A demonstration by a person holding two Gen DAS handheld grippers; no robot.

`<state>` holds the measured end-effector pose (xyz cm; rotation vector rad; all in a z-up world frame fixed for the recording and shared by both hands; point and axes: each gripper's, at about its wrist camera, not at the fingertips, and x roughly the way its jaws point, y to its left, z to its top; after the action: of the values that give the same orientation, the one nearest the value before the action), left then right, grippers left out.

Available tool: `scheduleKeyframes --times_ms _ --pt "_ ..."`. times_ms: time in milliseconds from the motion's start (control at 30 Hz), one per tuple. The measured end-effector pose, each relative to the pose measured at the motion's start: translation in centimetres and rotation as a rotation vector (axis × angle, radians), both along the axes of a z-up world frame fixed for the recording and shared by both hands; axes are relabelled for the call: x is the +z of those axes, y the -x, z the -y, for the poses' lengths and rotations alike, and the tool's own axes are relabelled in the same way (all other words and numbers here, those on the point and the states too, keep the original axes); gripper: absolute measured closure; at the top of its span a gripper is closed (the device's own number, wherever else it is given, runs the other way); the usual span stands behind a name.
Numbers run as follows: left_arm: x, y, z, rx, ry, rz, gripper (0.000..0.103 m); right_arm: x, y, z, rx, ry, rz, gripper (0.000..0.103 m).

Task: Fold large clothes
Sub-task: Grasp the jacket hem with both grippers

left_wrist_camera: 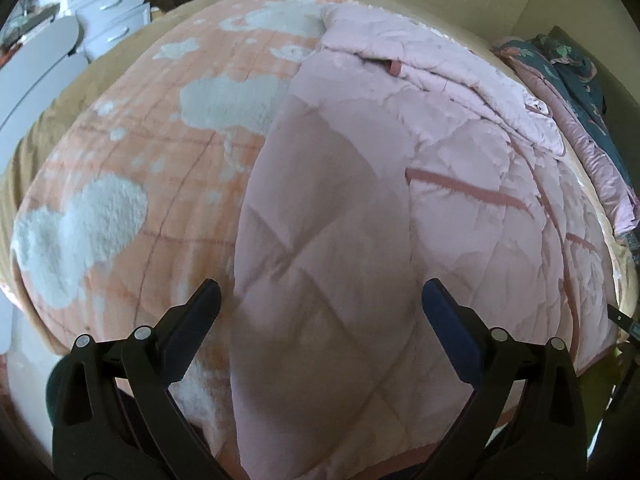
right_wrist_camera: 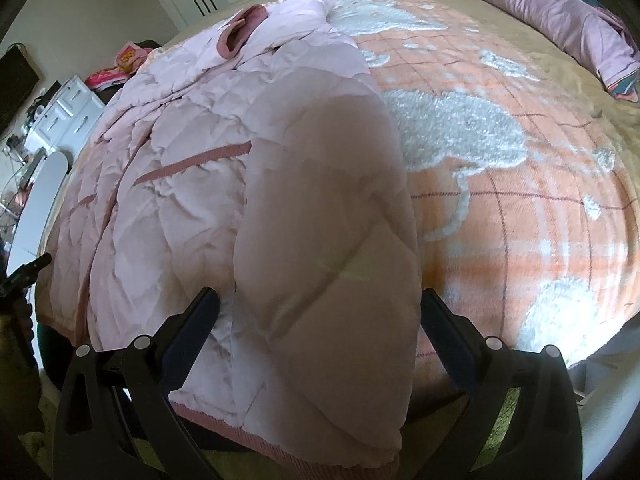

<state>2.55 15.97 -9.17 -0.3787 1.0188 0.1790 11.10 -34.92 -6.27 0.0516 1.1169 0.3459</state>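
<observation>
A pale pink quilted jacket (left_wrist_camera: 360, 200) with darker pink trim lies flat on an orange-and-white fluffy blanket (left_wrist_camera: 132, 160) on the bed. My left gripper (left_wrist_camera: 322, 296) hovers open above the jacket's near hem, with one long folded side of the jacket running away between its fingers. In the right wrist view the same jacket (right_wrist_camera: 168, 168) shows its dark pink collar (right_wrist_camera: 240, 36) at the far end. A folded-over panel (right_wrist_camera: 328, 220) lies on top. My right gripper (right_wrist_camera: 320, 304) stands open with that panel's near end between its fingers, which are not closed on it.
The blanket (right_wrist_camera: 520, 200) rests on a beige sheet (right_wrist_camera: 560, 80). Purple and teal bedding (right_wrist_camera: 560, 12) is bunched at the bed's far edge. White drawers (left_wrist_camera: 108, 4) and a white rounded board (left_wrist_camera: 32, 80) stand beside the bed.
</observation>
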Motion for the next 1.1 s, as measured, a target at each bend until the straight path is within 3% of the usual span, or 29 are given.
scheduleKeyframes --times_ms 600,633,667,833,900,1100 --pt "-1.1 2.0 2.1 -0.068 0.046 -0.004 0.009 -0.5 -0.3 0.5 0.109 -0.036 -0.01 0.004" --pt "-1.1 2.0 2.0 -0.067 0.052 -0.004 0.009 -0.4 -0.1 0.3 0.123 -0.031 -0.005 0.006" --pt "-1.1 2.0 1.9 -0.065 0.057 -0.003 0.009 -0.2 0.2 0.1 0.144 -0.032 0.005 0.017" --pt "-1.2 1.7 1.9 -0.069 0.056 -0.009 0.009 0.9 1.0 -0.1 0.182 -0.056 0.028 0.048" --pt "-1.2 1.7 1.8 -0.069 0.059 -0.008 0.009 0.9 0.8 0.2 0.182 -0.075 0.024 0.048" --pt "-1.4 1.5 1.7 -0.073 0.064 -0.005 0.009 -0.4 -0.4 0.5 0.28 -0.136 -0.065 0.022"
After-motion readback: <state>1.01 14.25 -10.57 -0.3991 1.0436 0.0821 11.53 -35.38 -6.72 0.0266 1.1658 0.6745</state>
